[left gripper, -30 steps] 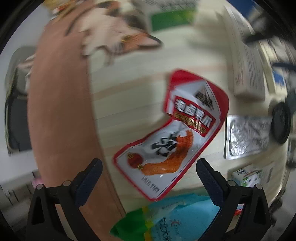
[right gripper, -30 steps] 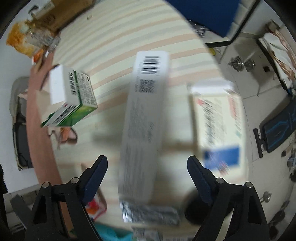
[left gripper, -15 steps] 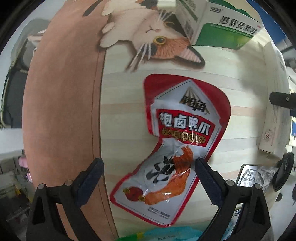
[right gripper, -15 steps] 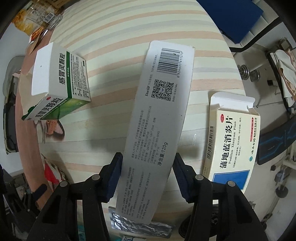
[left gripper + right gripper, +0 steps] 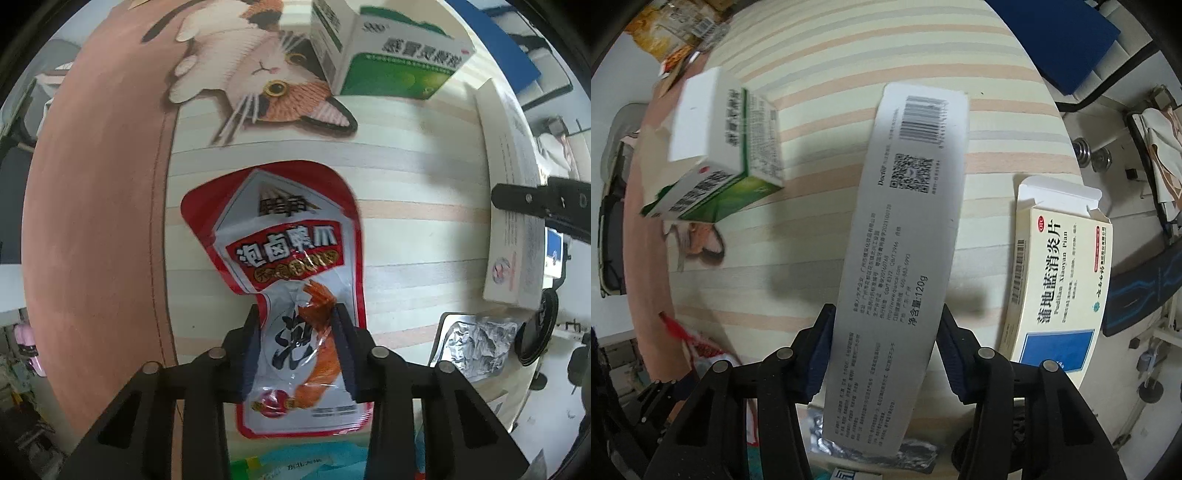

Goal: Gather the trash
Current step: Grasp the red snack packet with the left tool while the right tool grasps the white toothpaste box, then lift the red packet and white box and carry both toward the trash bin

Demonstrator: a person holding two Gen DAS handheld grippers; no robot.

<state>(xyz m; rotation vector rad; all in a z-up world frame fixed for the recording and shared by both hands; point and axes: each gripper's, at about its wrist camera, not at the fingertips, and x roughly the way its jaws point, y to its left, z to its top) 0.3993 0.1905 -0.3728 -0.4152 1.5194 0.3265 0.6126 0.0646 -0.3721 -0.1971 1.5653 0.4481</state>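
Claws both closing for pickup: L claw [image 5: 297, 343] pinches wrapper [image 5: 288, 295] mid-pads; R claw [image 5: 882, 343] clamps long box [image 5: 905, 240], other trash alongside.

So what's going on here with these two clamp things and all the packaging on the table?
A person is clearing trash with a handheld gripper in each hand. The left gripper has just been closing on a red snack wrapper, now pinched between its fingers. The right gripper is shut on a long white carton. A green box and a yellow medicine box lie on the striped table.
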